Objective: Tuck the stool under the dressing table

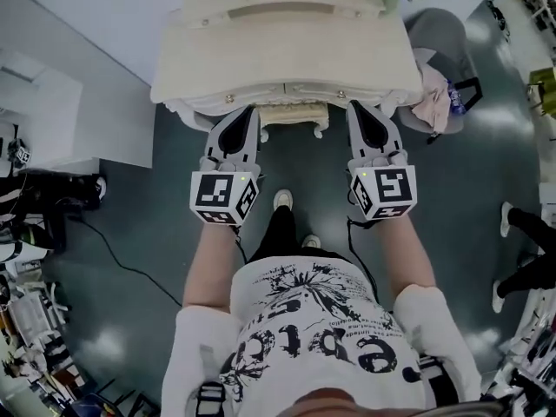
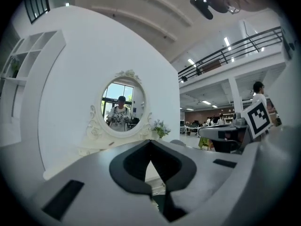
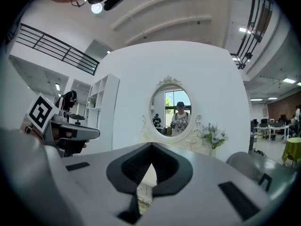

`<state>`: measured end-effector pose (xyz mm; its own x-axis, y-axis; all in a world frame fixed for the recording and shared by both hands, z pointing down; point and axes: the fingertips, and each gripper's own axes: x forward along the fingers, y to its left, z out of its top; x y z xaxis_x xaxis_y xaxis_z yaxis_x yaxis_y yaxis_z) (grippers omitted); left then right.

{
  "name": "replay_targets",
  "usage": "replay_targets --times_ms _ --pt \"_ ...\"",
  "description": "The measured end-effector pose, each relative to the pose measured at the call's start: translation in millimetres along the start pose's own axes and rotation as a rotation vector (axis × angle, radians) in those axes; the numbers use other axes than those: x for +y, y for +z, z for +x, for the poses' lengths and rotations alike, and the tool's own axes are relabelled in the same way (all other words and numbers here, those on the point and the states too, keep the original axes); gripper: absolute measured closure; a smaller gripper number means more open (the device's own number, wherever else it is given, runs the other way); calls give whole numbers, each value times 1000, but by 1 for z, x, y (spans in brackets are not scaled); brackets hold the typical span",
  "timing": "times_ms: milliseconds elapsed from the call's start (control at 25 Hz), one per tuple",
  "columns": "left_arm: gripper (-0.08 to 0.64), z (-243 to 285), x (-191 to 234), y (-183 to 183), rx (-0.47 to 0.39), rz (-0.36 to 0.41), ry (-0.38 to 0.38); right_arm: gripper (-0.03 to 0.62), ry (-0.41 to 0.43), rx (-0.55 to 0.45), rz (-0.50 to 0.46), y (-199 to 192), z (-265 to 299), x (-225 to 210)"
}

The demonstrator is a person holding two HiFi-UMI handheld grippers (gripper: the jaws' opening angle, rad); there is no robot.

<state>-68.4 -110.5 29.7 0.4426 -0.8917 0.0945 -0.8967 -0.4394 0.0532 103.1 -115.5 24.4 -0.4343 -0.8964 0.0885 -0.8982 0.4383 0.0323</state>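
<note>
The cream dressing table (image 1: 287, 55) fills the top of the head view. The stool (image 1: 294, 115) sits mostly beneath it; only its carved front edge and two short legs show under the drawers. My left gripper (image 1: 246, 111) points at the table front just left of the stool, and my right gripper (image 1: 362, 107) just right of it. Neither touches the stool. In the left gripper view the left gripper (image 2: 150, 142) has its tips together with nothing held. The right gripper (image 3: 151, 147) looks the same in its own view. Both views face the oval mirror (image 3: 174, 112).
A grey chair (image 1: 439, 50) with clothes and a bag stands right of the table. A white cabinet (image 1: 52, 111) is at the left, with a black cable (image 1: 122, 259) on the floor. Another person's legs (image 1: 517, 224) are at the right edge. A vase of flowers (image 3: 212, 134) stands on the tabletop.
</note>
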Motion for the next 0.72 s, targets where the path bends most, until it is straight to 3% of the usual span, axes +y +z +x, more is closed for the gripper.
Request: replay_targets --times_ms 200,720 --pt "543 1 -10 28 -17 23 -26 575 -15 -29 -25 36 -12 -7" --pt "543 -4 -19 56 -31 18 -31 575 35 -34 -58 54 -16 6"
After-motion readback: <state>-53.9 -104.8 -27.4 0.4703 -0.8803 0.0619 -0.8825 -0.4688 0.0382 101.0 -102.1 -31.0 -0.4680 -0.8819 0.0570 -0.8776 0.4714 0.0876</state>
